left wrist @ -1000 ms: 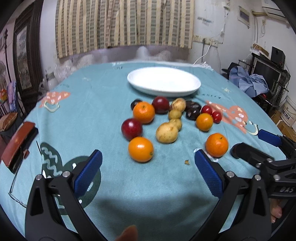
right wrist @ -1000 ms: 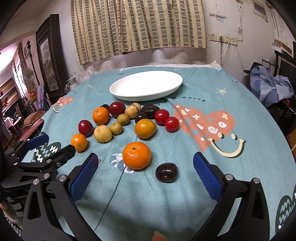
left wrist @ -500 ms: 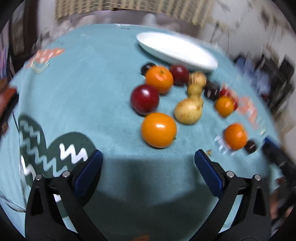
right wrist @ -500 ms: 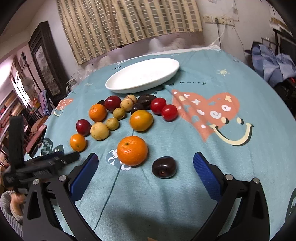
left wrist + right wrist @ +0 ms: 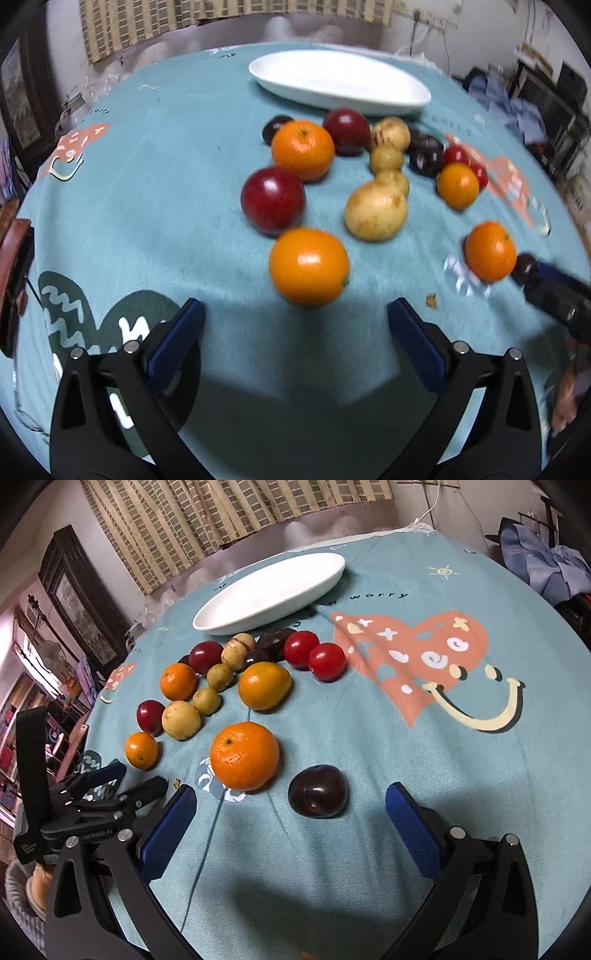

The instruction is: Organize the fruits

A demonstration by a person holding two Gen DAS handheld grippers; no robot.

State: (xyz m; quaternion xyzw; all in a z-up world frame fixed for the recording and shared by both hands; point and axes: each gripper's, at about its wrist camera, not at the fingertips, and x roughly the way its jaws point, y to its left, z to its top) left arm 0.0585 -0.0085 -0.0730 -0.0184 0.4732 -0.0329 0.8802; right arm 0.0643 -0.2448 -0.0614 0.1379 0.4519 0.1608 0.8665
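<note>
Fruits [image 5: 243, 760] loose on tablecloth [image 5: 369, 738], white plate [image 5: 273, 590] bare, both tools [image 5: 295, 325] [image 5: 288, 812] spread wide

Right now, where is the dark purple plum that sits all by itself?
In the right wrist view the dark plum lies on the teal tablecloth, just ahead of the open right gripper, beside the big orange.

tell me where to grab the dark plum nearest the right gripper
Grip the dark plum across its widest middle, one finger on each side. It is round and lies alone on the cloth, just ahead of the open right gripper. Come straight forward and low from the near side. The big orange lies close on its left, so keep that finger tight in; the right side is free.
</note>
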